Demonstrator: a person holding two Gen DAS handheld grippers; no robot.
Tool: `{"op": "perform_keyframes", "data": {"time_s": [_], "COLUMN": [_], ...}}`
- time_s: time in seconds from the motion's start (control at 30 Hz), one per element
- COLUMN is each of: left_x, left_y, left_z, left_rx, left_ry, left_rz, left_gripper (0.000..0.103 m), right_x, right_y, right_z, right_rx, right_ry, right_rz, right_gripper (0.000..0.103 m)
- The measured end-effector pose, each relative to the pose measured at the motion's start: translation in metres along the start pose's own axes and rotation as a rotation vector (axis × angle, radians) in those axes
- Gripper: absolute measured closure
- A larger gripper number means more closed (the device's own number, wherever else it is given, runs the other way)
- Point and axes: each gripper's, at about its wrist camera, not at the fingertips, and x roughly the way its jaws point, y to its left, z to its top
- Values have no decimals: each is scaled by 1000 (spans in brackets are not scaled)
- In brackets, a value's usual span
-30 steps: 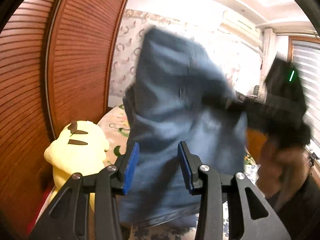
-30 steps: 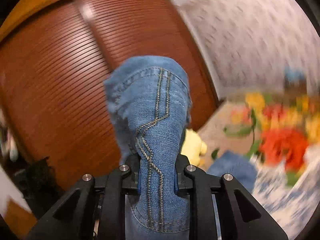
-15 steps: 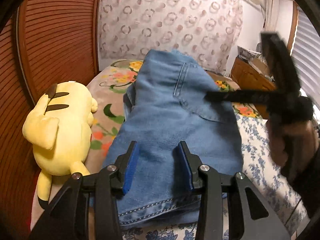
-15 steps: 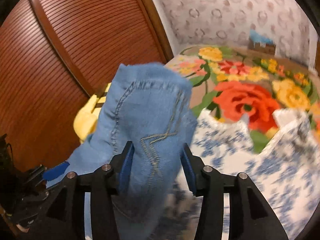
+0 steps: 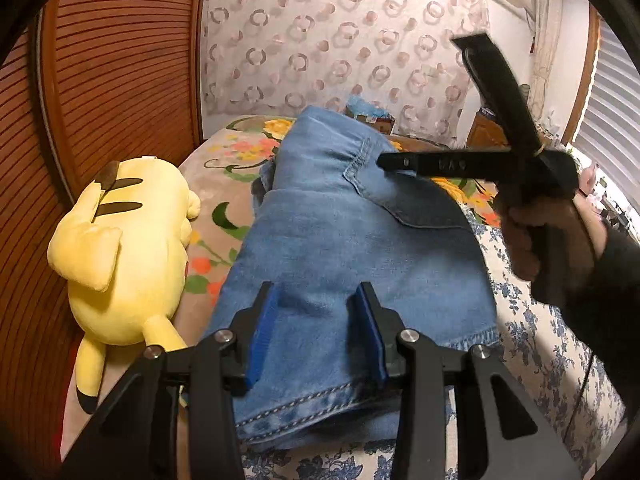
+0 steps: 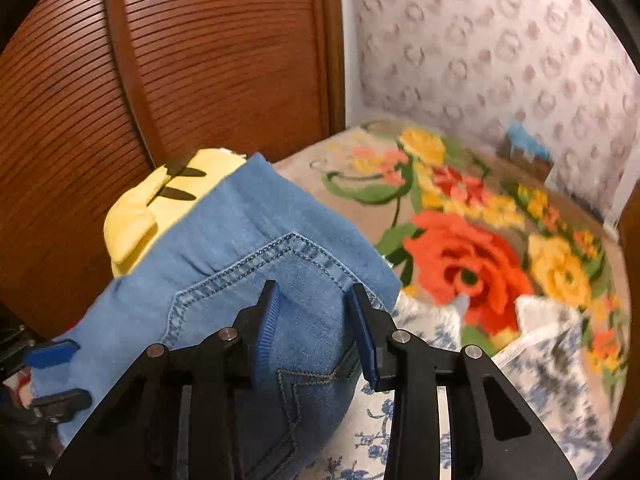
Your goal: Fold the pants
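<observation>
Writing: no brand or readable label shows anywhere; embossed marks on the black arm of the right tongs are too blurred to read.
Closet door (image 5: 120,80): left of the pants, brown wood with fine horizontal slats and a curved frame.
Plush toy (image 5: 124,248): soft yellow, with dark brown stripes and ear tip, lying on the bed just beside the left edge of the pants.
Pants (image 5: 340,248): blue denim, folded into a thick rectangular stack and lying on the bed; a back pocket with contrast stitching faces up, and the stitched hem is at the near edge.
Left tongs (image 5: 316,336): black frame with blue ribbed pads, spread wide and released, poised over the near end of the pants with denim showing between them.
Right tongs (image 6: 316,336): same build, also spread and released, over the pocket corner of the pants; whether the pads touch the cloth cannot be told.
Bed (image 6: 472,248): under the pants, a plush blanket with large red, yellow and orange flowers, and a white sheet with small blue flowers nearer.
Wallpaper (image 5: 340,40): behind the pants, pale, with a pattern of rings.
</observation>
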Motion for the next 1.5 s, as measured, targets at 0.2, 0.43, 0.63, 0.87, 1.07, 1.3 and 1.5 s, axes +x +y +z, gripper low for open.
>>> {"op": "perform_keyframes", "data": {"time_s": [0.2, 0.43, 0.63, 0.87, 1.07, 1.3, 1.5], "left_x": [-18, -55, -89, -125, -151, -169, -185], "left_y": [-10, -46, -84, -131, -163, -186, -208], "left_z": [4, 3, -4, -16, -27, -41, -58], "left_rx": [7, 60, 105, 163, 183, 191, 234], "left_ry": [-23, -80, -129, -185, -222, -241, -260], "left_rz": [10, 8, -21, -57, -65, -53, -66], "left_gripper": [64, 64, 64, 64, 64, 64, 63], "right_x": [-46, -147, -222, -291, -338, -383, -418], "right_y": [0, 19, 23, 27, 30, 30, 30], "right_z": [-14, -59, -105, -154, -189, -232, -268], "right_rx": [55, 75, 111, 135, 159, 204, 259], "right_ry": [-60, -157, -228, -291, -349, -395, -444], "right_rz": [8, -17, -76, -168, -240, -336, -436], "right_gripper": [68, 67, 65, 59, 55, 46, 38]}}
